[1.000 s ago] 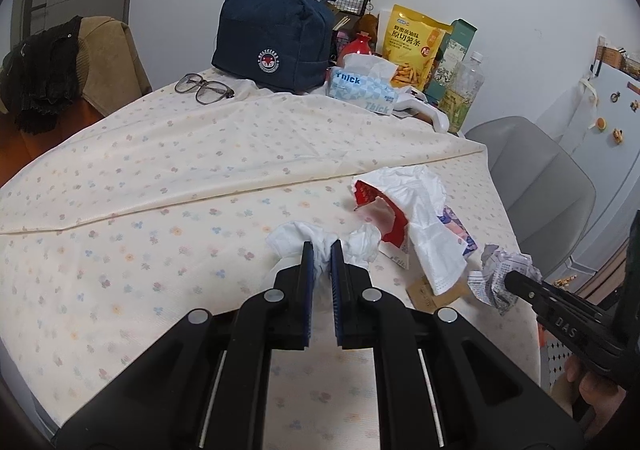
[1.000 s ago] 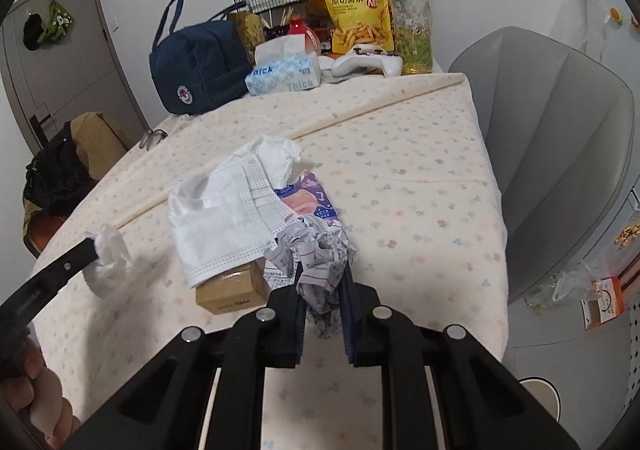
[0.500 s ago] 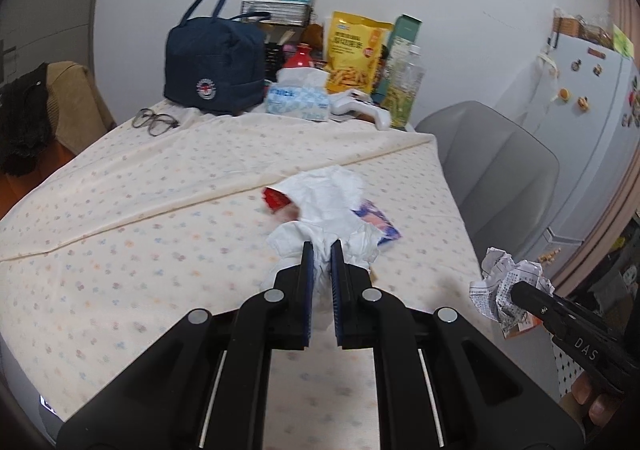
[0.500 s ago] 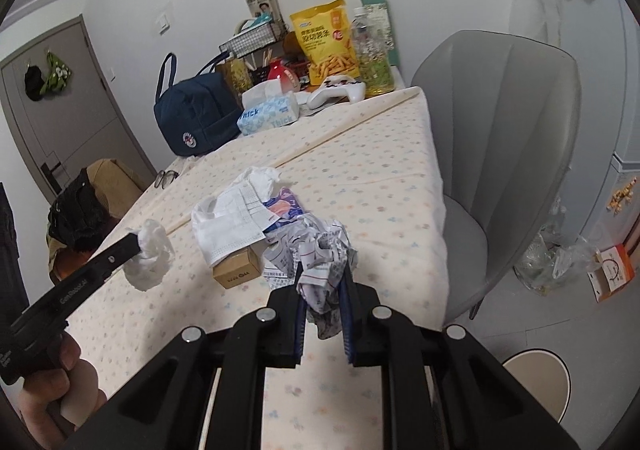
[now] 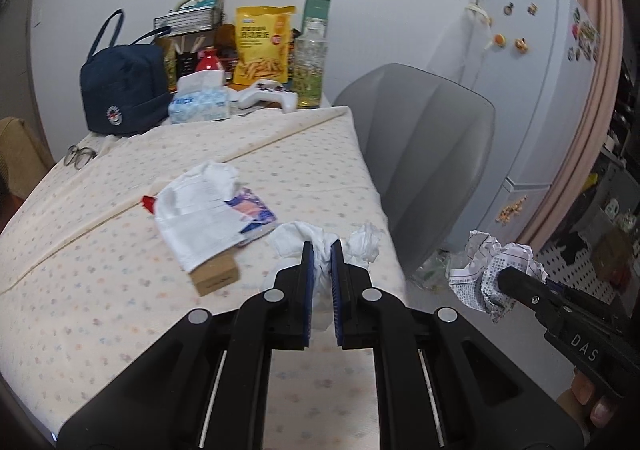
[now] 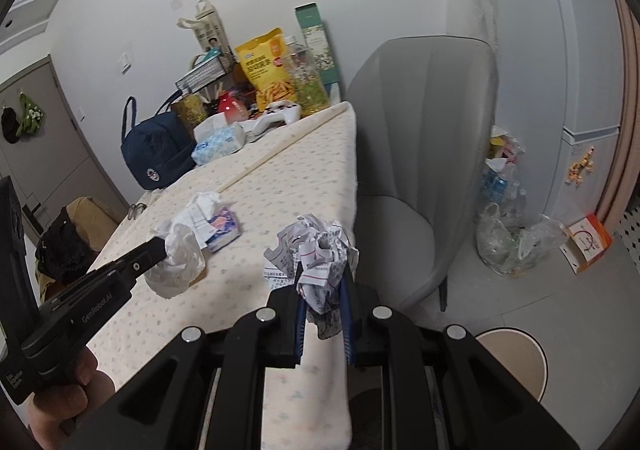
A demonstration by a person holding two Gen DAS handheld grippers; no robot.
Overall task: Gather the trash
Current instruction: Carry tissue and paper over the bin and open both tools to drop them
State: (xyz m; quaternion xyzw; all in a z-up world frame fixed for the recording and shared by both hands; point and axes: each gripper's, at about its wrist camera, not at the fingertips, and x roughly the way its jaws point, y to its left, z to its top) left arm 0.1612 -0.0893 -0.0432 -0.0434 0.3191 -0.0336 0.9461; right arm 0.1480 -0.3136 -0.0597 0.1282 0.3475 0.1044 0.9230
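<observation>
The left gripper (image 5: 321, 250) was clamped on a wad of white tissue (image 5: 296, 236), its jaws narrowed onto the wad, which was lifted off the table (image 5: 120, 290) near the table's right edge. The right gripper (image 6: 322, 282) was clamped on a ball of crumpled printed paper (image 6: 316, 250), jaws drawn in against it, and was held past the table's right edge, in front of the grey chair (image 6: 420, 129). On the floral tablecloth, a white face mask (image 5: 196, 217) lay draped over a small brown box (image 5: 216, 276) and partly over a blue and pink packet (image 5: 252, 211); something red (image 5: 148, 203) showed at the mask's far left edge. At the back of the table stood a navy bag (image 5: 124, 89), a tissue pack (image 5: 200, 107), a white game controller (image 5: 268, 97), a yellow snack bag (image 5: 262, 45) and a clear bottle (image 5: 310, 65). A pair of glasses (image 5: 80, 155) lay near the bag. Clear plastic bags of rubbish (image 6: 512, 238) sat on the floor beside the fridge (image 6: 580, 49).
</observation>
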